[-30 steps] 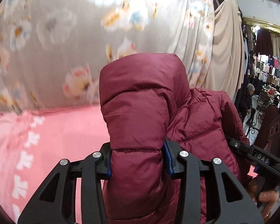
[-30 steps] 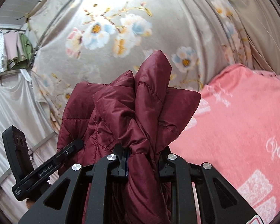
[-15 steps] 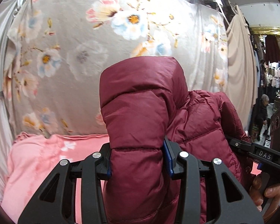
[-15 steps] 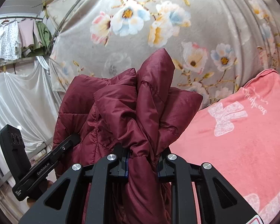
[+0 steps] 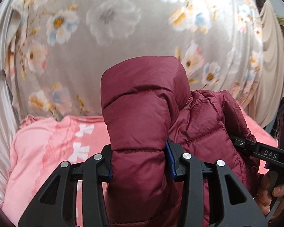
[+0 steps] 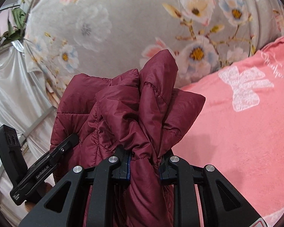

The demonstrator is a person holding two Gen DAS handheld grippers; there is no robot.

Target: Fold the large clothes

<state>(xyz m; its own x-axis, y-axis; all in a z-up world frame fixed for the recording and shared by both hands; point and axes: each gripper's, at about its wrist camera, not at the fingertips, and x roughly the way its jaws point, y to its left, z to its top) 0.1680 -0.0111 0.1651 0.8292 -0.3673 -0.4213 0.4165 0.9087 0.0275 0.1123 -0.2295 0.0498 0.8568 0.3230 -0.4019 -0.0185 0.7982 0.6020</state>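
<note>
A dark red quilted puffer jacket (image 5: 142, 113) hangs between both grippers, held up over a pink blanket (image 5: 47, 151). My left gripper (image 5: 140, 162) is shut on a thick padded fold of it. In the right wrist view the same jacket (image 6: 142, 113) bunches up, and my right gripper (image 6: 144, 164) is shut on a gathered wad of its fabric. The right gripper's body (image 5: 265, 153) shows at the right edge of the left wrist view, with a hand (image 5: 274, 194) on its handle. The left gripper's body (image 6: 37, 172) shows at lower left of the right wrist view. The jacket's lower part is hidden.
A grey curtain printed with flowers (image 5: 123, 28) hangs close behind the pink blanket (image 6: 236, 132), which has white bow prints. White draped cloth (image 6: 13, 94) and hanging garments (image 6: 15, 24) fill the far left of the right wrist view. A beige curtain (image 5: 270, 66) hangs at right.
Both grippers have swept sideways and a little down with the jacket still clamped. The flowered curtain now looms closer, and the shop area at the right has slid out of the left wrist view.
</note>
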